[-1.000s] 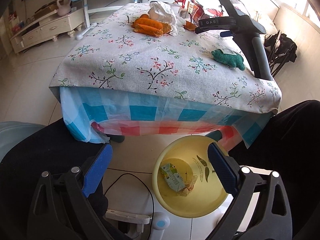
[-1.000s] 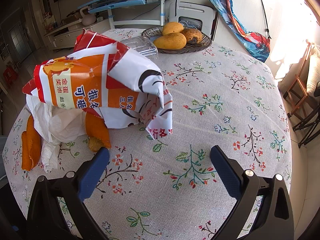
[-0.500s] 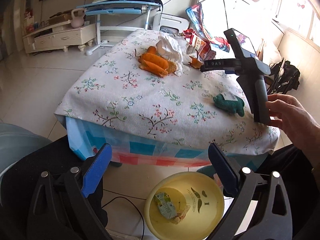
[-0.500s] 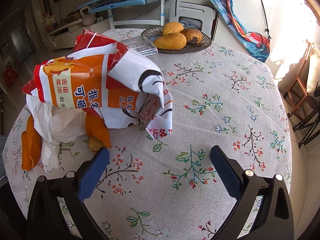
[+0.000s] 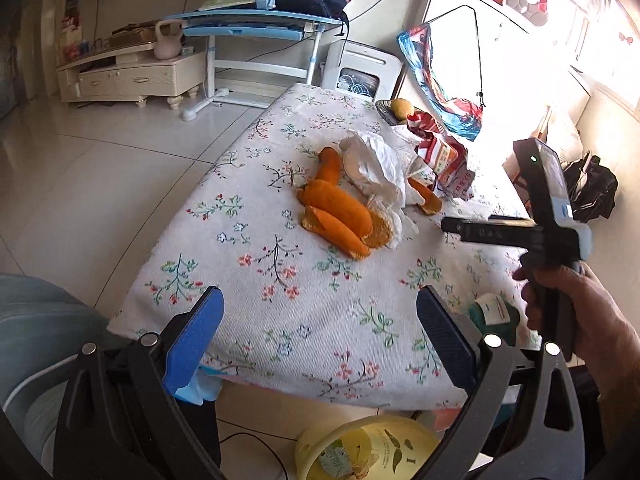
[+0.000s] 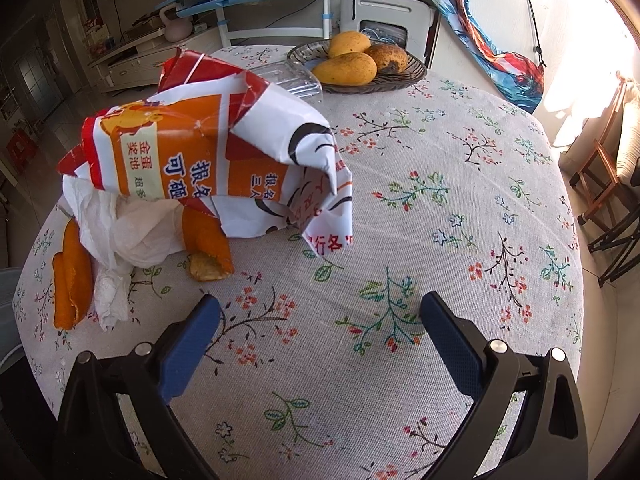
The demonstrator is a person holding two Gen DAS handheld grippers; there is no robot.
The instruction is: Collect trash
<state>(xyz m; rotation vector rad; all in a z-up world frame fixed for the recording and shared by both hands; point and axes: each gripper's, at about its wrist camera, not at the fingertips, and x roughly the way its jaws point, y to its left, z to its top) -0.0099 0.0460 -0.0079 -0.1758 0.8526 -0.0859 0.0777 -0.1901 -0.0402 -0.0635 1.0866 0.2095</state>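
Observation:
Orange peels (image 5: 336, 212) lie mid-table beside crumpled white tissue (image 5: 376, 168) and a torn orange-and-white snack bag (image 6: 216, 160). A green crumpled scrap (image 5: 494, 314) with a white label rests near the table's right front corner. The yellow bin (image 5: 368, 450) stands on the floor below the table edge with a small carton inside. My left gripper (image 5: 318, 336) hovers open over the near table edge, nothing between its fingers. My right gripper (image 6: 320, 340) is open above the cloth, short of the bag; a peel (image 6: 210, 248) and tissue (image 6: 120, 236) sit to its left.
A basket of mangoes (image 6: 356, 62) and a clear plastic container (image 6: 294, 78) stand at the table's far side. A hand (image 5: 580, 320) holds the right gripper's handle. A blue desk (image 5: 256, 28), cabinet (image 5: 128, 76) and folding chair (image 6: 600, 184) surround the floral tablecloth (image 6: 460, 200).
My left gripper has risen from over the yellow bin up to table-edge height and moved forward toward the peels. The right gripper has not moved.

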